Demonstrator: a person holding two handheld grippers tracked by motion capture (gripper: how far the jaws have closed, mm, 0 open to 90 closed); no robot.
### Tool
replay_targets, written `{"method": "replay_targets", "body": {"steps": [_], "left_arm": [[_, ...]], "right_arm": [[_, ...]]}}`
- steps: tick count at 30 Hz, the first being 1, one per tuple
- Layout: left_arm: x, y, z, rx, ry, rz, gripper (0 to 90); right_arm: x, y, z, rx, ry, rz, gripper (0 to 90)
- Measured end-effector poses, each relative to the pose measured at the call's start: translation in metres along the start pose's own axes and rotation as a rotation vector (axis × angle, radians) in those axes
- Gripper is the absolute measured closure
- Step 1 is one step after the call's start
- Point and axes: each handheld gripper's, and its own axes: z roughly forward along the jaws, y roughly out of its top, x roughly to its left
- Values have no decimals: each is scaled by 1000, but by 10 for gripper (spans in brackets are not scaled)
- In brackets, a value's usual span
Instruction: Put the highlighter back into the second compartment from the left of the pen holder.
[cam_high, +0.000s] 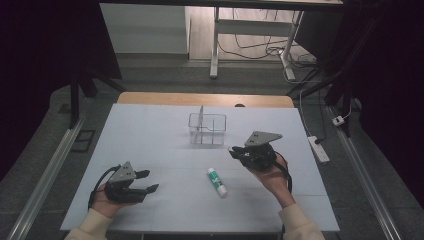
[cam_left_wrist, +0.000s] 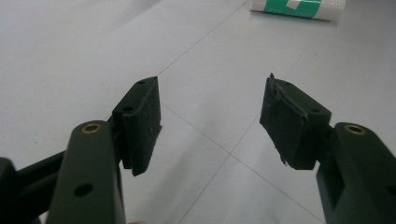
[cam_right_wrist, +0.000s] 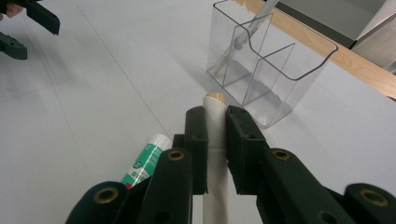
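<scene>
One white stick (cam_right_wrist: 215, 135) sits clamped in the right hand-held gripper (cam_right_wrist: 215, 128), near the clear organizer (cam_right_wrist: 280, 70).

Clear glossy plastic organizer (cam_right_wrist: 273, 70), matt white tabletop (cam_high: 150, 150), a bare wood edge (cam_high: 205, 99); the glue stick (cam_high: 217, 181) wears a shiny green-white label.

Glue stick (cam_high: 217, 181) before the organizer (cam_high: 207, 129), between both tools.
</scene>
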Motion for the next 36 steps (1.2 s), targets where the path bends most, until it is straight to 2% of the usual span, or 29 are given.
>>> {"method": "replay_targets", "body": {"steps": [9,19,36], "left_arm": [[0,0,-1,-4,1,-3,382],[0,1,-3,-16,0,-7,382],[0,2,-4,-23,-2,-7,382]], "right_arm": [[-5,3,1,-7,-10,7,780],[-9,9,9,-26,-26,10,780],[-14,36,25,-55,-43,9,780]]}}
